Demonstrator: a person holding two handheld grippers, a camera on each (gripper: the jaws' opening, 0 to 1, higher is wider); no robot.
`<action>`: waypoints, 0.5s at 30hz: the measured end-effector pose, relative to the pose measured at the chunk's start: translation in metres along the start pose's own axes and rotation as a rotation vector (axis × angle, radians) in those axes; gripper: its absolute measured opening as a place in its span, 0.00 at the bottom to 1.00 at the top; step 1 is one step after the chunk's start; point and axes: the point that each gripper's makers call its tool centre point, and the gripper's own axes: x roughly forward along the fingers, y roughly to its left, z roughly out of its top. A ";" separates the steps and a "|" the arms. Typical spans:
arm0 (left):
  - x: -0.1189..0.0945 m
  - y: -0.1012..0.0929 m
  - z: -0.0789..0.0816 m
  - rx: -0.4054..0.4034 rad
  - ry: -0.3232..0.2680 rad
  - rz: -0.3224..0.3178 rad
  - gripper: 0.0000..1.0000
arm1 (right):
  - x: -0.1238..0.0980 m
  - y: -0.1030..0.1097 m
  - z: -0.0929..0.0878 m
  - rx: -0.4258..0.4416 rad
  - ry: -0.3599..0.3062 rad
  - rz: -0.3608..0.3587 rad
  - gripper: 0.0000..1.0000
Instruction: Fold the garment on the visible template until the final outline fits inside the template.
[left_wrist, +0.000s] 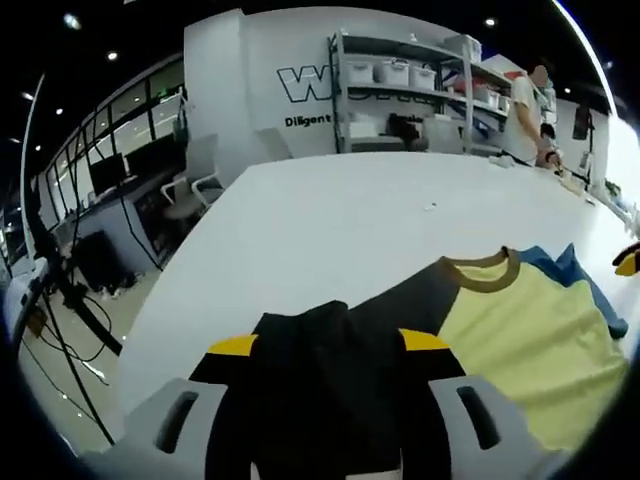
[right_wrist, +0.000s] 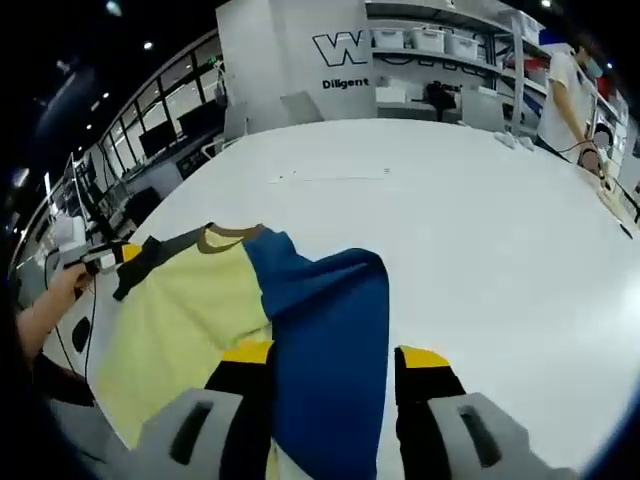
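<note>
Where the garment lies: the shirt is spread on a white table, with its brown collar toward the far side.

Left gripper view, left side: a tripod leg and cables stand on the floor beside the table edge, and desks with chairs sit beyond.

Left gripper view, middle: the left gripper has its yellow-tipped black jaws on either side of the shirt's dark sleeve; the cloth fills the gap between them and the jaws look clamped on it, though the contact itself is hidden by the bunched fabric.

Left gripper view, right side: the yellow panel of the shirt lies flat, with a blue sleeve past it; shelves with bins stand against the back wall and a person stands near them.

Right gripper view, left side: a hand holds the other gripper at the dark sleeve, at the table's near-left edge.

Right gripper view, middle: the right gripper grips the blue sleeve, which is lifted and folded over toward the yellow panel, its cloth running down between the jaws.

Right gripper view, right side: bare white table top, with a person standing at its far end.
</note>
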 end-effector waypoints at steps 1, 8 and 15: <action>0.001 -0.001 -0.001 -0.002 0.003 -0.006 0.61 | 0.004 -0.003 0.000 0.004 0.006 0.003 0.50; 0.006 -0.004 -0.007 -0.016 0.024 -0.029 0.72 | 0.040 -0.020 0.018 -0.032 -0.056 0.016 0.49; 0.011 -0.006 -0.010 -0.004 0.033 -0.038 0.69 | 0.067 -0.033 0.027 -0.082 -0.045 0.003 0.35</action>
